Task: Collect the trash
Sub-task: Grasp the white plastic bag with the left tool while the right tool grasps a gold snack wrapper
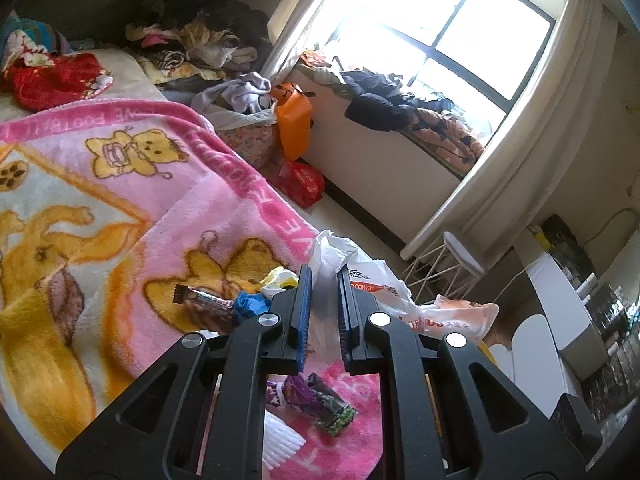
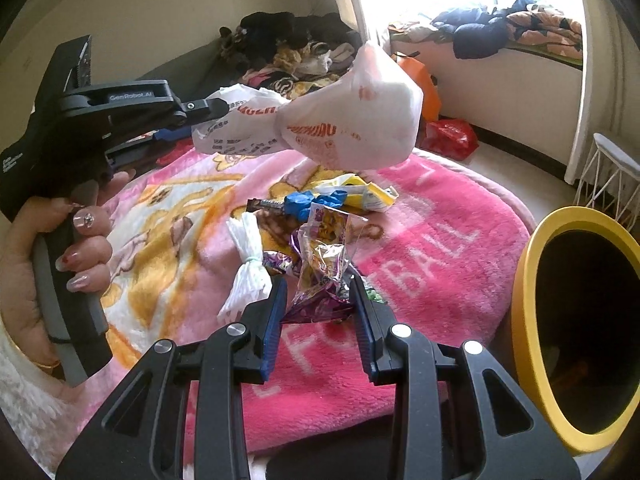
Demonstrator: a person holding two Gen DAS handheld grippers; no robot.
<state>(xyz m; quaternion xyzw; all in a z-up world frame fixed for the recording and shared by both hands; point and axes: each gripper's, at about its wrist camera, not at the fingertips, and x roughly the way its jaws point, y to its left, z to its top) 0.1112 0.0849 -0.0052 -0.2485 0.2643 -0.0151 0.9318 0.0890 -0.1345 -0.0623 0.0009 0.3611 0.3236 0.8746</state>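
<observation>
Right wrist view: your left hand-held gripper [image 2: 224, 109] pinched the white plastic bag [image 2: 352, 120], which hung above the pink blanket [image 2: 440, 240]; its pads were hidden by the plastic. Your right hand-held gripper [image 2: 320, 300] was clamped on a crinkled clear wrapper [image 2: 324, 256]. Loose wrappers [image 2: 352, 196] lay on the blanket. At the frame's right edge the yellow bin [image 2: 532, 320] was cut off, its interior too dark to read.

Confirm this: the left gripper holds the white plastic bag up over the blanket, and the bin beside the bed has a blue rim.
Not quite: the bin has a yellow rim, seen in the right wrist view. The left gripper does hold the white plastic bag over the blanket.
</observation>
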